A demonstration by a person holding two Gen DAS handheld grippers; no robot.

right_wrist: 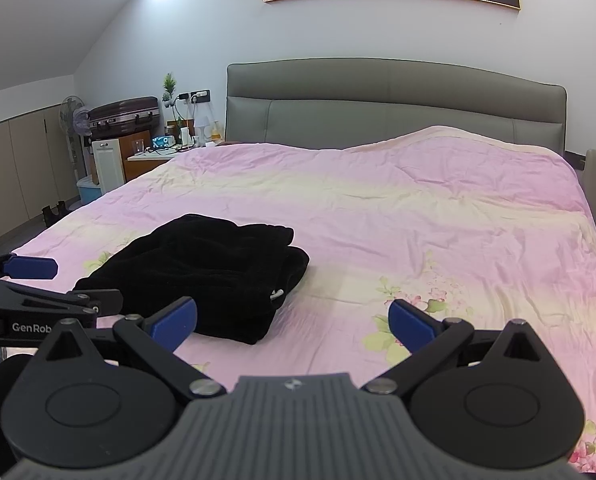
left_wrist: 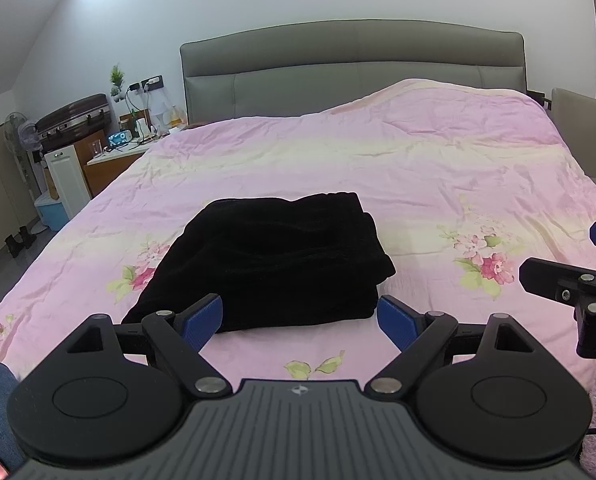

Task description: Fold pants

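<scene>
Hovering both claws agape (gripping nothing), I find the folded pants (left_wrist: 265,264) dead ahead of my left claw (left_wrist: 300,316), left of my right claw (right_wrist: 293,320).

Both tongs are matte black with blue ribbed pads (left_wrist: 201,322), silver screws, grey ridged base (right_wrist: 293,432); "GenRob" lettering at 9 o'clock.

The pants (left_wrist: 265,256) are plain black, perhaps velvety. The bedspread (left_wrist: 378,168) is pink with cream bands and pink-and-green flower sprigs. The headboard (left_wrist: 354,68) is grey. Both grippers are black with blue fingertips (left_wrist: 203,318).
</scene>
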